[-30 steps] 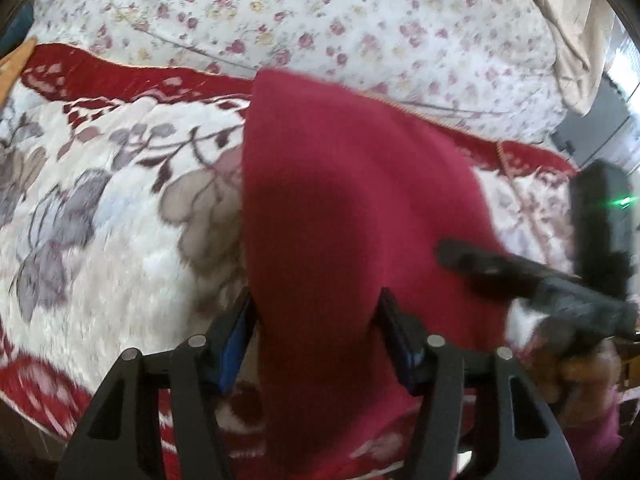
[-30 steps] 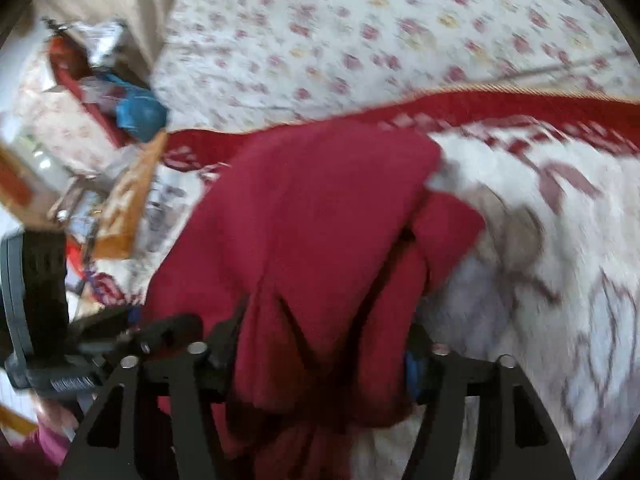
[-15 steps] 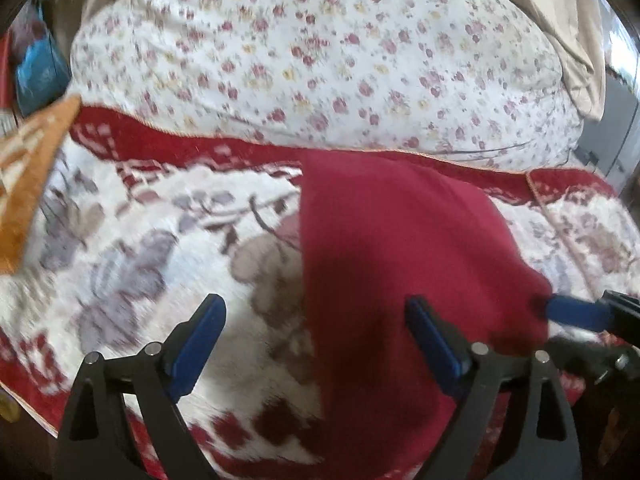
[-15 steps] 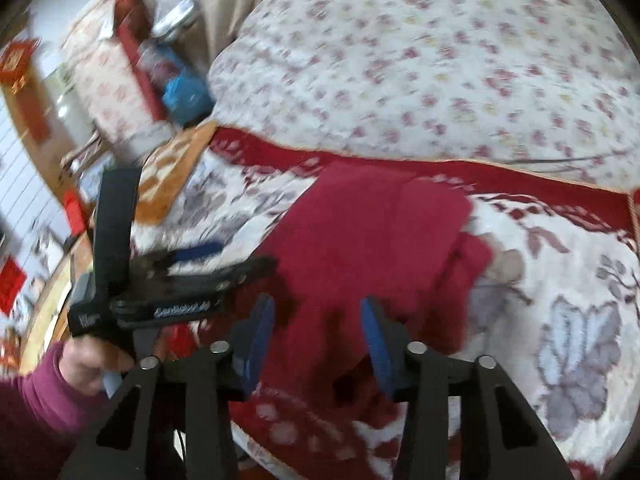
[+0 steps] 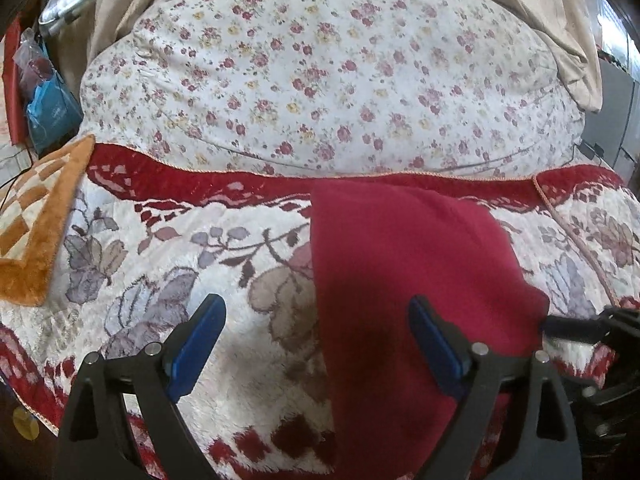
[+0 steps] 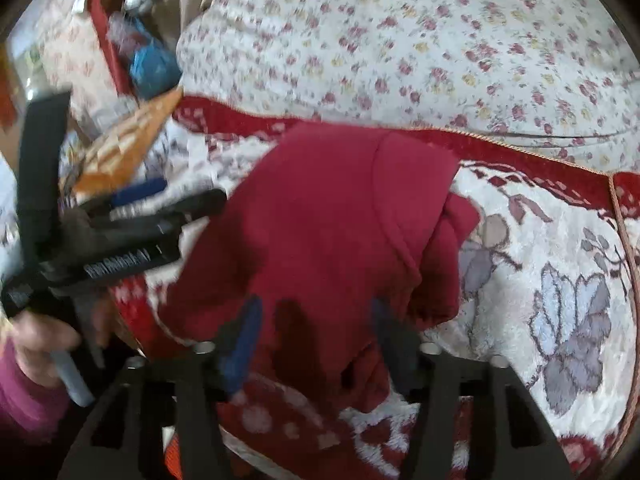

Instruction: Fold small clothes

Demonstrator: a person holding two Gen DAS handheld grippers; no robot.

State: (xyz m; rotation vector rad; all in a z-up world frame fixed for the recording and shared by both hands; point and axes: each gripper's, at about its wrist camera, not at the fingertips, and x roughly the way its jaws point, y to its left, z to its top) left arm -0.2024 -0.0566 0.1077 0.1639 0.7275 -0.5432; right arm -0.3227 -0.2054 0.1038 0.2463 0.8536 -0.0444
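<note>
A dark red garment (image 5: pixel 404 280) lies folded lengthwise on the floral blanket (image 5: pixel 168 272). In the right wrist view the garment (image 6: pixel 320 232) shows a folded-over part and a bunched edge on its right side. My left gripper (image 5: pixel 316 320) is open and empty, pulled back over the garment's left edge; its right finger is over the cloth. My right gripper (image 6: pixel 316 320) is open and empty, just in front of the garment's near end. The left gripper also shows in the right wrist view (image 6: pixel 160 204), at the garment's left side.
A large flowered quilt (image 5: pixel 320 72) is heaped behind the garment. An orange checked cloth (image 5: pixel 36 216) lies at the left blanket edge. Blue bags and clutter (image 5: pixel 48 104) stand beyond it. Beige curtains (image 5: pixel 552 12) hang at the back right.
Both grippers let go of the red garment, opened and drew back. The garment now lies flat on the blanket.
</note>
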